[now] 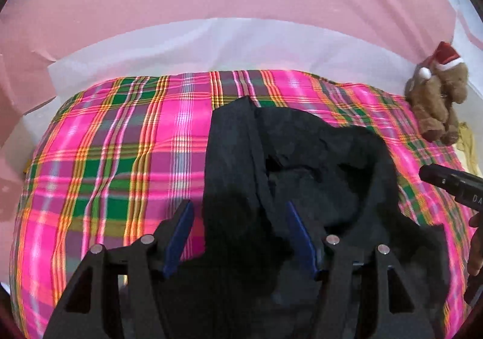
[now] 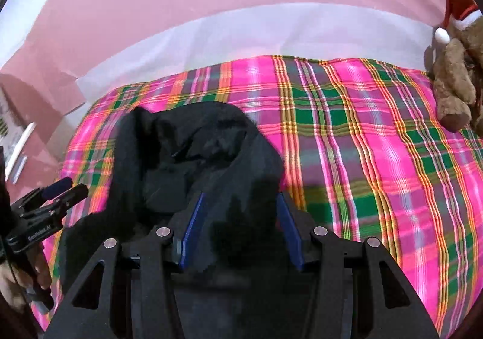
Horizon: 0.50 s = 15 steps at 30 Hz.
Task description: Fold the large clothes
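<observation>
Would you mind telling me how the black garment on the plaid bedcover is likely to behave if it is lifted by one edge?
The black garment lies crumpled in soft folds, so it would probably hang limp and drape. It covers much of the plaid bedcover, so lifted by one edge it would likely trail. Its matte cloth looks unlikely to slip from the fingers.

Our left gripper [image 1: 238, 236] and right gripper [image 2: 241, 227] are black, with blue pads [image 2: 193, 230] and round silver screws [image 2: 163, 231].

Black garment [image 1: 302, 158] on pink-green plaid bedcover [image 1: 120, 158]
</observation>
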Each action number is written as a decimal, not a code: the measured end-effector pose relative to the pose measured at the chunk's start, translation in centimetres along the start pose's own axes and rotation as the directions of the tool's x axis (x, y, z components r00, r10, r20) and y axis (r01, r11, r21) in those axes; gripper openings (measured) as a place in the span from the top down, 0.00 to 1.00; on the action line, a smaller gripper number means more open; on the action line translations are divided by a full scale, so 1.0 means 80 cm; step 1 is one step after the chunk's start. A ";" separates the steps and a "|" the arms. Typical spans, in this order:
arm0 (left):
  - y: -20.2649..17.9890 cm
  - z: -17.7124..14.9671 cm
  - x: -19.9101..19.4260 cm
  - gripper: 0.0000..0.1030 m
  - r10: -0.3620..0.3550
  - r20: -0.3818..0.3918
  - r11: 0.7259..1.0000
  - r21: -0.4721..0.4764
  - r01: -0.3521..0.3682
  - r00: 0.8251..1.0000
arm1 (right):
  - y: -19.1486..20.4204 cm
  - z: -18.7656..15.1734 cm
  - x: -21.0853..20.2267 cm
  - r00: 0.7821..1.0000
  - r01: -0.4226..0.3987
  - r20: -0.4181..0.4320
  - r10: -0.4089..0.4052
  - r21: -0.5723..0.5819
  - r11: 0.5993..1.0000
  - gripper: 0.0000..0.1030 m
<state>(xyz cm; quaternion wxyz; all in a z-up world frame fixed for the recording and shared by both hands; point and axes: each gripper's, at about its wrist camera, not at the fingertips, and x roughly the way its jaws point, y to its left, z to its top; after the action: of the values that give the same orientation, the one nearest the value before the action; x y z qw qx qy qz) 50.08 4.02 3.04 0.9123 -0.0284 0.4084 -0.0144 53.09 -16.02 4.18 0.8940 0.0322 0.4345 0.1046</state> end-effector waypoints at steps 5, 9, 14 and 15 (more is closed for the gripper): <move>0.010 0.025 0.062 0.37 0.019 -0.014 1.000 -0.022 -0.019 1.000 | -0.004 0.037 0.070 0.999 0.017 -0.033 -0.017 -0.023 1.000 0.52; 0.018 0.030 0.095 0.40 0.016 -0.028 0.999 -0.042 -0.017 0.999 | 0.002 0.052 0.120 0.996 0.056 -0.070 -0.061 -0.067 0.996 0.52; 0.023 0.021 0.094 0.91 -0.015 -0.012 0.998 -0.053 0.014 1.000 | 0.010 0.050 0.128 0.994 0.091 -0.059 -0.096 -0.077 0.993 0.88; 0.023 0.021 0.085 0.91 -0.016 0.007 0.998 -0.053 0.016 1.000 | 0.014 0.050 0.121 0.995 0.086 -0.037 -0.089 -0.084 0.993 0.89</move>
<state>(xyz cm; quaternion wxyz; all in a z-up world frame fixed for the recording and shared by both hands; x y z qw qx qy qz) 55.84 5.61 -1.00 0.9123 -0.0560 0.4056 -0.0107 61.83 -12.74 -0.62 0.8892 -0.0260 0.4491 0.0837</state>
